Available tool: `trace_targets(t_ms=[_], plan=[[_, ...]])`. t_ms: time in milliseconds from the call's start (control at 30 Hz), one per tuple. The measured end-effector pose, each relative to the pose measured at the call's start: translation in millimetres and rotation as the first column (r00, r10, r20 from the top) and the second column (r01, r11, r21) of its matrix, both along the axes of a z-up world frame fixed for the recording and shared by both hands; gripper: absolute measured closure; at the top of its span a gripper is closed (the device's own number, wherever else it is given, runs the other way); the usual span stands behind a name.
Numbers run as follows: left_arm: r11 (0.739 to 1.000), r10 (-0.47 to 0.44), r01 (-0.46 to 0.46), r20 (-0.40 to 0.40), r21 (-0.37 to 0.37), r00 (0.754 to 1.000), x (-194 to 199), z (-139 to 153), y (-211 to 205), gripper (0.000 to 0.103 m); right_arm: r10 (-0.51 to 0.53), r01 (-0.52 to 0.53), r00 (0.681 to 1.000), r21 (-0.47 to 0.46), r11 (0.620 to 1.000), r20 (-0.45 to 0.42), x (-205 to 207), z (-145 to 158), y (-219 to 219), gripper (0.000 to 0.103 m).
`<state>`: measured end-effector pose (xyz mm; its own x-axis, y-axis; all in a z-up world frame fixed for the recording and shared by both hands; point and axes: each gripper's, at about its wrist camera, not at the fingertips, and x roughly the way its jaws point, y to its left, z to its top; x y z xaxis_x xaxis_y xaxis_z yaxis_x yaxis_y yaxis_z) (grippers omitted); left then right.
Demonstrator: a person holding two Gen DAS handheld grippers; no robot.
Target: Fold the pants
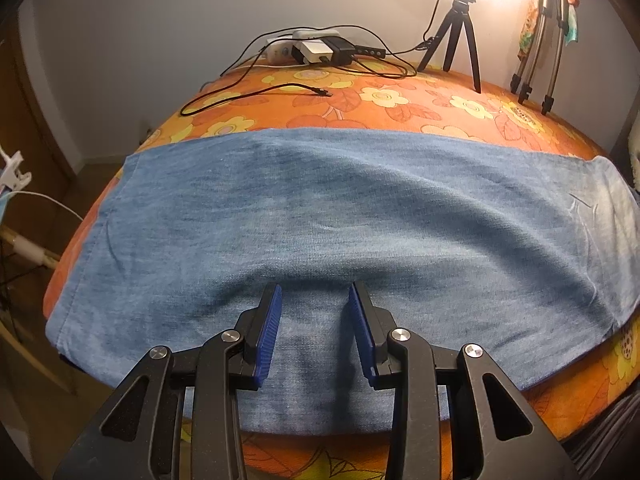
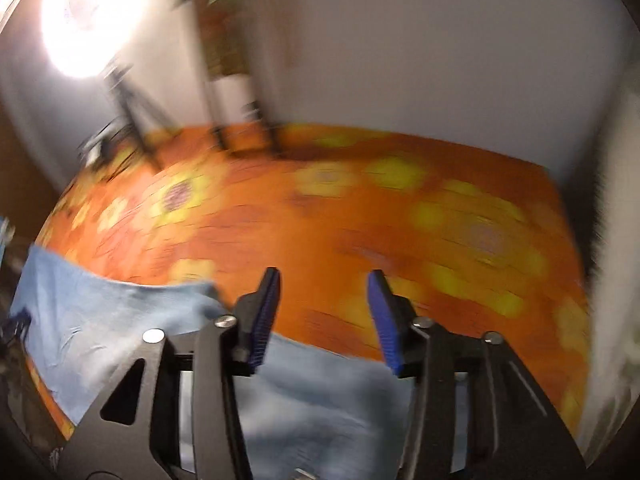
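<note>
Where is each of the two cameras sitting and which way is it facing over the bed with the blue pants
Left wrist: on the left gripper, looking forward and down over the blue pants on the orange floral cover, toward the black tripod; its own open fingers show.
Right wrist: on the right gripper, blurred, facing the pants' end and bare cover; its open fingers show.
Shared: pants, cover, tripod, white wall.
</note>
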<state>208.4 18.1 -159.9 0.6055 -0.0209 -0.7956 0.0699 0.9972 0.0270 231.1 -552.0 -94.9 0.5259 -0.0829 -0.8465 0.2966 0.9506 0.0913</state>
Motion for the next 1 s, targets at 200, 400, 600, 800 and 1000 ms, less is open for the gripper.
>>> trace_targets(t_ms=[200, 400, 600, 800, 1000], plan=[[1.0, -0.001, 0.001, -0.003, 0.019, 1.0, 1, 0, -3, 0.069, -0.198, 0.2, 0.98, 0.082, 0.976, -0.023, -58, -16, -85, 0.027], [0.999, 0.003, -0.002, -0.013, 0.049, 1.0, 2, 1, -7, 0.069, -0.181, 0.189, 0.982, 0.203, 0.961, -0.059, -65, -58, -108, 0.026], [0.997, 0.007, -0.005, -0.021, 0.073, 1.0, 3, 1, -10, 0.069, -0.147, 0.151, 0.988, 0.208, 0.966, -0.035, -66, -80, -93, 0.024], [0.997, 0.02, -0.019, -0.018, 0.068, 1.0, 4, 1, -10, 0.069, -0.116, 0.112, 0.993, 0.268, 0.957, -0.001, -71, -79, -88, 0.054], [0.997, 0.019, -0.018, -0.018, 0.073, 1.0, 4, 1, -11, 0.069, -0.124, 0.119, 0.992, 0.185, 0.975, 0.014, -76, -61, -61, 0.084]])
